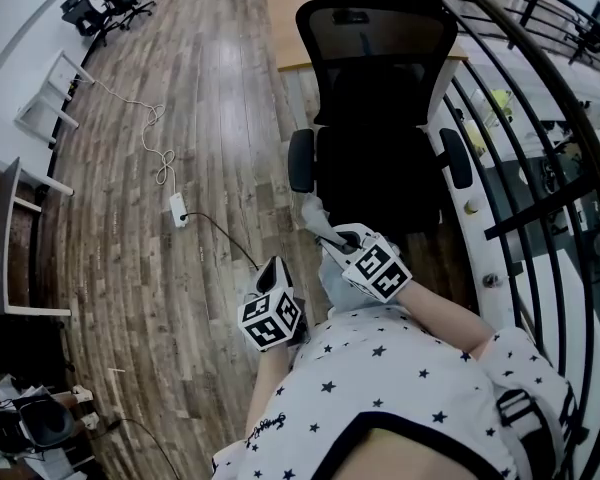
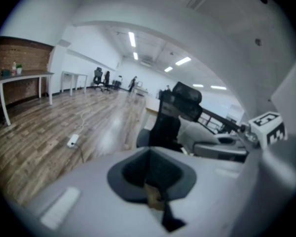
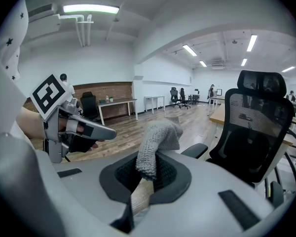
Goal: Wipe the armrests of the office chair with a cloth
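Note:
A black office chair (image 1: 380, 118) stands ahead of me, its left armrest (image 1: 300, 160) and right armrest (image 1: 456, 158) both bare. My right gripper (image 1: 330, 236) is shut on a grey knitted cloth (image 1: 314, 213), held short of the seat's front left corner. In the right gripper view the cloth (image 3: 155, 142) rises out of the closed jaws of the right gripper (image 3: 150, 169), with the chair (image 3: 256, 127) beyond. My left gripper (image 1: 272, 265) hangs lower left, shut and holding nothing. The left gripper view shows the left gripper (image 2: 153, 167) with its jaws together and the chair (image 2: 175, 117) ahead.
A white power strip (image 1: 179, 208) with its cable lies on the wooden floor left of the chair. A black curved railing (image 1: 520, 168) runs close along the right. A desk (image 1: 290, 18) stands behind the chair, a table (image 1: 10, 238) at far left.

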The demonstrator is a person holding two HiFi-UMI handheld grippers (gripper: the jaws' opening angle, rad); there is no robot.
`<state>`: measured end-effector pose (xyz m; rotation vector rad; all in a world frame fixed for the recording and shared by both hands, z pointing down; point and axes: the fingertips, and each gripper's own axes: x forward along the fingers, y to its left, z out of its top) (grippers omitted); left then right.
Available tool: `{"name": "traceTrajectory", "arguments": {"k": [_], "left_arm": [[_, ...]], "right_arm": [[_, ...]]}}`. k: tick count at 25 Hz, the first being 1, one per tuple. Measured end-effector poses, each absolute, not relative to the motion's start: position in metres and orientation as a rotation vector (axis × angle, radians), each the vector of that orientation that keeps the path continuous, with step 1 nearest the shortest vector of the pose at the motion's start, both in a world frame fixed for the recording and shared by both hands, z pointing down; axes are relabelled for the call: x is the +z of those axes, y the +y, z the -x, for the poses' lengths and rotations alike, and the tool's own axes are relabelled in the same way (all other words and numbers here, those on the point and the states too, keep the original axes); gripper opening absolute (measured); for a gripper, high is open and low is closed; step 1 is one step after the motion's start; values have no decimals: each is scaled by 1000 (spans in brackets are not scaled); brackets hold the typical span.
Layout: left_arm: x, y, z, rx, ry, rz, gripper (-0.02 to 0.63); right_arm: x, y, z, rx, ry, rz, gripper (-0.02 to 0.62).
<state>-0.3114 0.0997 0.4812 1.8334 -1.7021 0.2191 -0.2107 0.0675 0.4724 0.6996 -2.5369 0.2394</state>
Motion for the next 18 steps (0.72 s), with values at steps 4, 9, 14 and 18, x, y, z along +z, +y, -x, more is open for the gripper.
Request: {"name": "traceTrajectory", "arguments": {"k": [4,9,14,18], "left_arm": [[483,99,311,219,-1701,-1829,5],[484,97,313,216,-1703,-1820,5],[484,97,312,216,-1704,-1814,5],[485,96,313,215,-1706,-1810,5]], "right_arm": [[471,66,211,238,-2543,-703,26],[472,65,212,253,-2550,-695,26],[471,64,212,262,-2554,-692,26],[469,61,213,260,-2564,-697,26]]}}
